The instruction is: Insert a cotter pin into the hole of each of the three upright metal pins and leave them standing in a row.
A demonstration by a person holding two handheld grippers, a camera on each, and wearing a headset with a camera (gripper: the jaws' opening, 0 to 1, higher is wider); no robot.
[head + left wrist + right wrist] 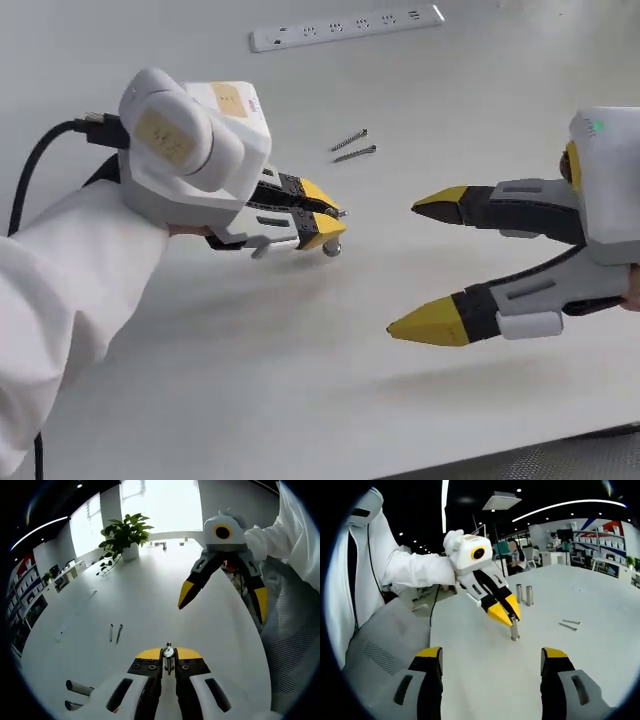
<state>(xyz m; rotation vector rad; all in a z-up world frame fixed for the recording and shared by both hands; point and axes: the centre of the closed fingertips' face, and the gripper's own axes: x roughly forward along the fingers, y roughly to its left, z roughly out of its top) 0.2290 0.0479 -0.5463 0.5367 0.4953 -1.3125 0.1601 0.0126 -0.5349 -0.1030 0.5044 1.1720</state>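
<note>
We see the left gripper at the left of the head view, held out from a white sleeve. Its yellow-tipped jaws are pressed together on a metal pin. The pin is a short, round, silver-grey post with a slightly wider foot. In the right gripper view it stands upright with that foot on the white table. The jaws pinch its upper end, so only the lower shaft and the foot show beneath them. In the left gripper view we look down on its bright round top, squeezed in the narrow slit between the two jaws. We cannot tell whether anything sits in its hole.

The right gripper hangs above the table at the right of the head view. Its jaws are spread wide and hold nothing, and their tips point towards the held pin from well apart.

Two other metal pins stand upright just beside each other on the table, behind the left gripper in the right gripper view. They are plain grey cylinders like the held one and stand apart from it.

Two cotter pins lie flat on the table beyond the left gripper's tips. They are thin dark-grey slivers, close together and almost parallel, and neither gripper touches them. A white power strip lies along the far side of the table. In the left gripper view, a potted plant stands at the table's far end.
</note>
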